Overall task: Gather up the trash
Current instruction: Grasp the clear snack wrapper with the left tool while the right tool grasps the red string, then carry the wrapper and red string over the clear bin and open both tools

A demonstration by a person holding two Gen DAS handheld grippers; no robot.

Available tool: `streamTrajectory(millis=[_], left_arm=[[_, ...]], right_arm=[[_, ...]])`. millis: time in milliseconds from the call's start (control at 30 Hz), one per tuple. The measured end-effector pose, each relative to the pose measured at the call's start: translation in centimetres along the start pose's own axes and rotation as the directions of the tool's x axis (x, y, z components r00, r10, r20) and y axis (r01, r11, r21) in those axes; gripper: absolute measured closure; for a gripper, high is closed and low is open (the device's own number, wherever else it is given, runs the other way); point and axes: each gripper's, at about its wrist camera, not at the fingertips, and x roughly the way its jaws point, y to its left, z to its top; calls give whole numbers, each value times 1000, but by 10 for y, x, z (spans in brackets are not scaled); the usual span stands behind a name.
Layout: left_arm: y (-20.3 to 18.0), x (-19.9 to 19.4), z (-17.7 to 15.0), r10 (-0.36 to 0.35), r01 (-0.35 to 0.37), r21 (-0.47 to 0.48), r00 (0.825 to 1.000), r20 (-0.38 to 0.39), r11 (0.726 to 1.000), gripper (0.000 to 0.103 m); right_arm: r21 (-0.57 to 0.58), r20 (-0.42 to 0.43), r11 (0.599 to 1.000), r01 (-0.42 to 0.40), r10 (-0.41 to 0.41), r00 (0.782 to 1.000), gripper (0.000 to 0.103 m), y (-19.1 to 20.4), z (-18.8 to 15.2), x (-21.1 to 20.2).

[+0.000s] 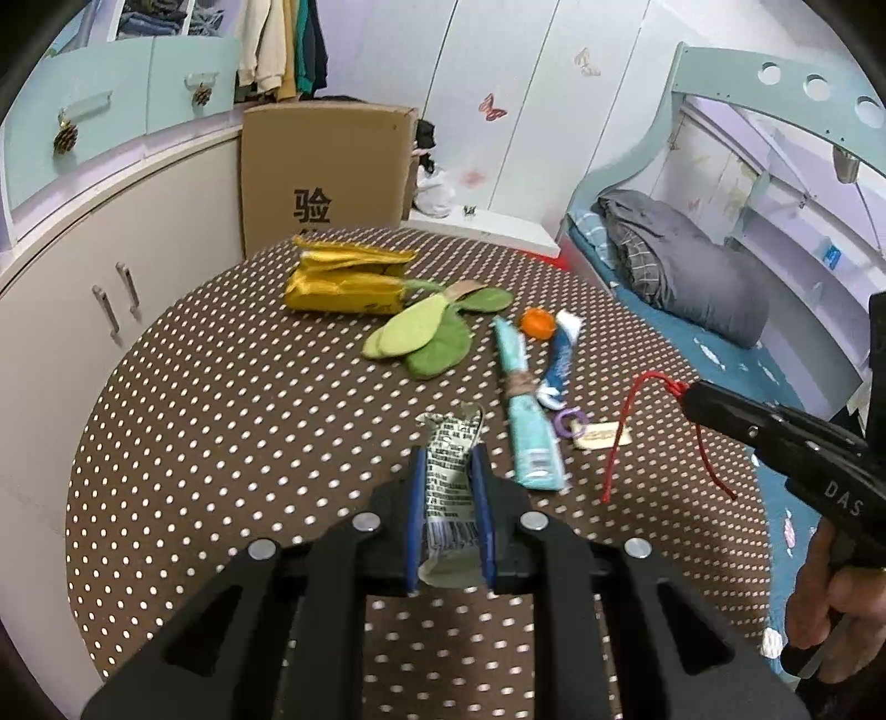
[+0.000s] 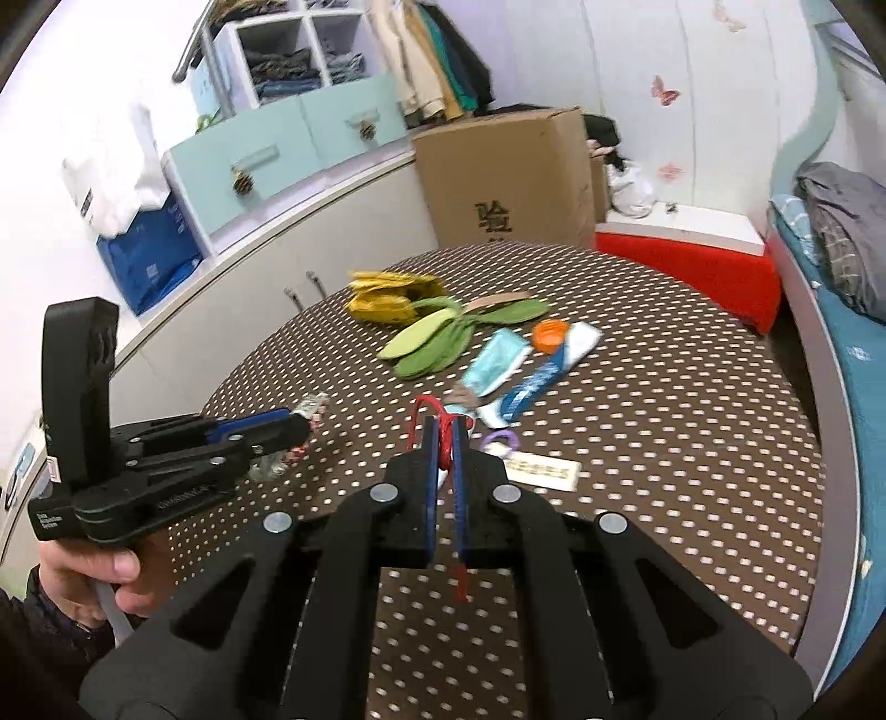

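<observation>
Though cluttered, polka-dot brown tablecloth [image 1: 221, 387].

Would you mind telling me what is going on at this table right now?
A person holds a gripper in each hand and is clearing trash from the polka-dot table. The left gripper is shut on a crumpled printed wrapper, and the right gripper is shut on a red string. A yellow packet, green leaves and tubes remain on the table.

Round surface [image 1: 221, 415] in brown cloth with white dots, cardboard box [image 1: 326, 166] behind it, pale cabinet [image 1: 111, 266] with mint drawers [image 1: 83, 127] left, hanging clothes [image 1: 282, 44], bed [image 1: 720, 343] with grey blanket [image 1: 675, 260] right, butterfly stickers [image 1: 492, 106] on white wall.
</observation>
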Motion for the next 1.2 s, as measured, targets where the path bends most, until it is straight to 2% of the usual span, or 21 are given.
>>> streamTrajectory(millis=[300, 567, 700, 833, 967, 1100, 1200], left_arm=[[-57, -6, 29, -82, 79, 60, 995, 56, 995, 87], [-130, 6, 51, -176, 165, 143, 982, 63, 976, 87], [-169, 20, 61, -228, 218, 179, 973, 40, 959, 87], [-203, 37, 63, -272, 265, 207, 962, 4, 942, 87], [-235, 64, 63, -298, 301, 226, 953, -50, 926, 87], [-262, 92, 58, -308, 326, 246, 945, -108, 913, 87], [-281, 114, 55, -310, 340, 263, 939, -152, 903, 87]], right_arm=[[72, 124, 994, 86, -95, 988, 98, -55, 15, -69], [168, 206, 970, 176, -209, 956, 98, -122, 20, -131], [219, 211, 949, 227, -273, 938, 98, -156, 16, -149], [304, 169, 914, 268, -329, 929, 98, -204, 3, -146], [389, 89, 874, 291, -350, 933, 98, -252, -18, -123], [469, -3, 833, 293, -331, 944, 98, -299, -47, -86], [545, -91, 784, 298, -298, 950, 97, -335, -76, -51]])
